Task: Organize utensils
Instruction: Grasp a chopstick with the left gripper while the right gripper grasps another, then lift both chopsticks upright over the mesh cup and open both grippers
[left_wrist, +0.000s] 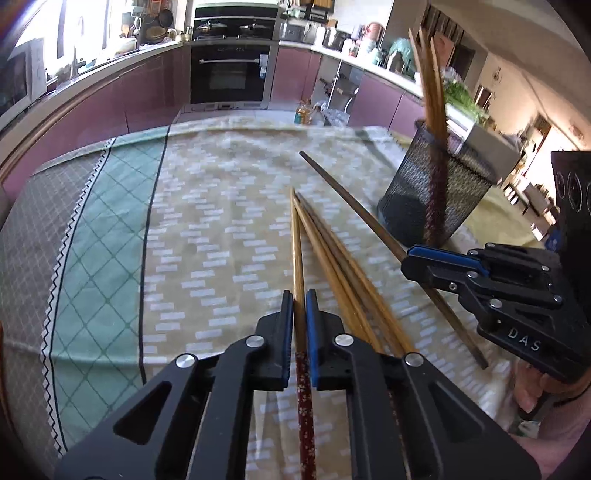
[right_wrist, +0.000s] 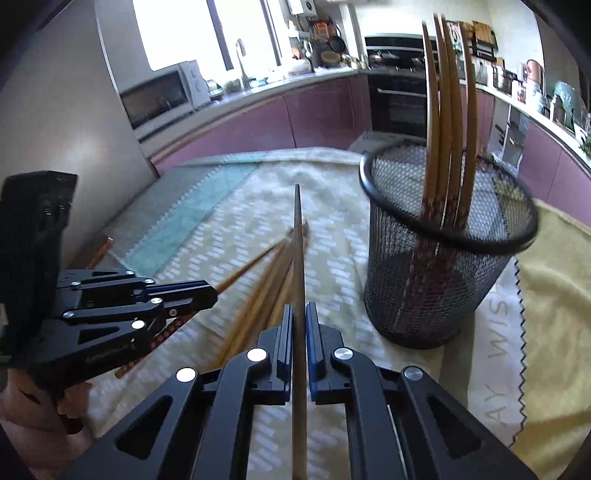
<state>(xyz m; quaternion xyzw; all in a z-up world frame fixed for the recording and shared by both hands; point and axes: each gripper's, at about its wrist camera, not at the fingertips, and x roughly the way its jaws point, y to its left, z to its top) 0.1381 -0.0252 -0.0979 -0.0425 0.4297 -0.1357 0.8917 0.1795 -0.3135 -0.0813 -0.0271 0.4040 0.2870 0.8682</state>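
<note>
My left gripper (left_wrist: 299, 295) is shut on a light wooden chopstick (left_wrist: 296, 240) with a red patterned handle, which points away over the tablecloth. Beside it lie several loose wooden chopsticks (left_wrist: 343, 273) in a fan. To the right, my right gripper (left_wrist: 408, 258) is shut on a long dark brown chopstick (left_wrist: 351, 199). In the right wrist view that gripper (right_wrist: 300, 306) pinches the same brown chopstick (right_wrist: 297, 229), which runs straight ahead. The left gripper (right_wrist: 214, 291) shows at the left. A black mesh cup (right_wrist: 443, 277) stands upright to the right, with several chopsticks (right_wrist: 443, 110) in it.
A patterned beige and green tablecloth (left_wrist: 207, 206) covers the table. A yellow towel (right_wrist: 554, 295) lies under and beyond the mesh cup (left_wrist: 436, 199). Purple kitchen cabinets and an oven (left_wrist: 232, 70) stand past the table's far edge.
</note>
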